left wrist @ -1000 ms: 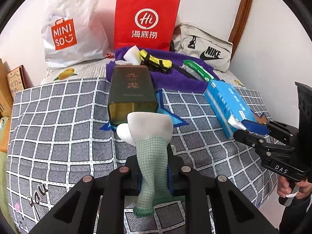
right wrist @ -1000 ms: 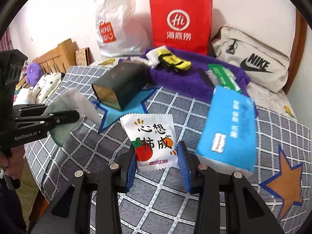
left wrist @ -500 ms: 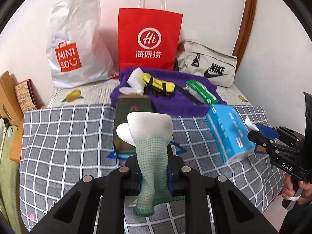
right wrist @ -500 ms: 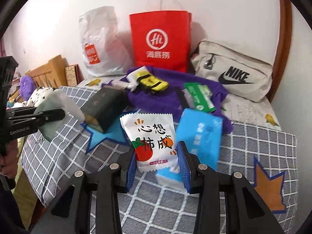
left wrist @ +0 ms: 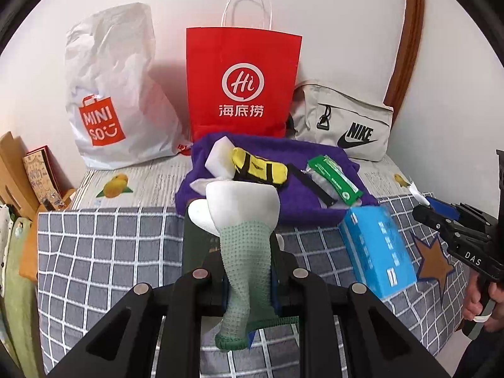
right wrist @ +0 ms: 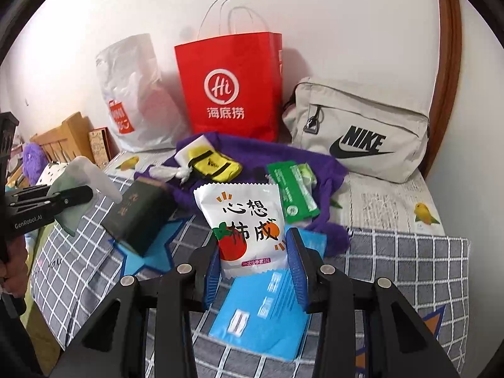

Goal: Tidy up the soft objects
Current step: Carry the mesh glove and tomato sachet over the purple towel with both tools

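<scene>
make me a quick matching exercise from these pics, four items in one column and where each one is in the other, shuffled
Items:
1. green and white sock
2. white snack packet
3. yellow pouch
4. blue tissue pack

Places:
A. lying on the purple towel
B. clamped in the right claw
C. lying on the checked blanket
D. clamped in the left claw

Pairs: 1-D, 2-B, 3-A, 4-C

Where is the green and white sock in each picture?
Left wrist: sock at bottom centre, pinched in the left gripper.
Right wrist: sock at far left, sticking out of that gripper.
Shared landmark: red bag, standing at the back wall in both.
</scene>
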